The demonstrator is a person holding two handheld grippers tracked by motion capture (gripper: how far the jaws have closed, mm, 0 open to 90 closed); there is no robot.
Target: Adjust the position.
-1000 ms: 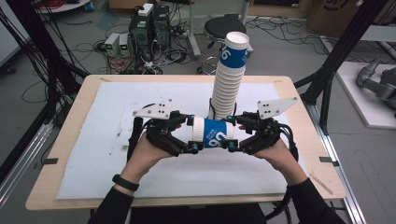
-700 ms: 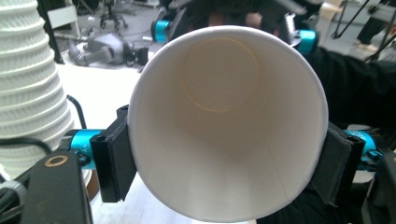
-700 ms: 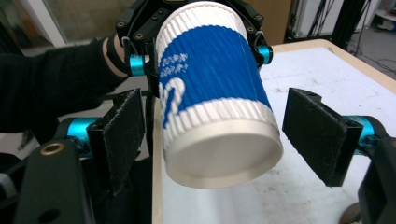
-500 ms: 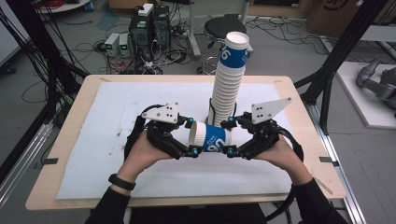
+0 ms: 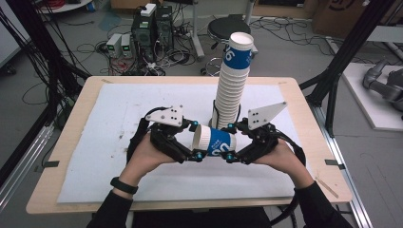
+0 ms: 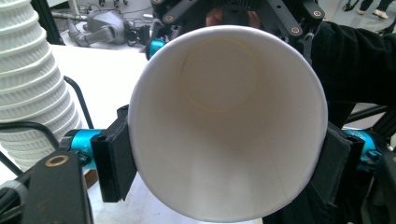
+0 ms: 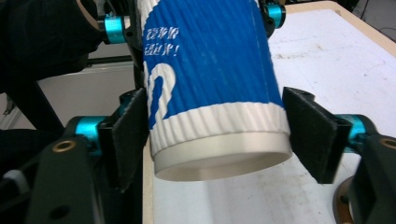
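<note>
A blue-and-white paper cup (image 5: 216,141) lies on its side in the air over the white mat (image 5: 119,109), mouth toward the left. My left gripper (image 5: 197,141) is shut on its rim end; in the left gripper view both pads (image 6: 112,158) press the sides of the open cup (image 6: 229,126). From the right, my right gripper (image 5: 230,142) is shut on the base end; its pads (image 7: 130,135) flank the ribbed blue cup (image 7: 210,70). Just behind stands a tall stack of cups (image 5: 230,85), upright on the mat, also at the left as the stack (image 6: 28,88).
The wooden table's edge (image 5: 90,90) frames the mat. Behind the table are a round stool (image 5: 228,28), computer boxes (image 5: 152,23) and cables on the floor. Black frame posts stand at both sides, and a grey machine part (image 5: 385,85) lies at the right.
Both hands have turned slightly with the cup held between them; the grey plates tilt differently and the cup sits a little more to the right. The stack has not moved.
</note>
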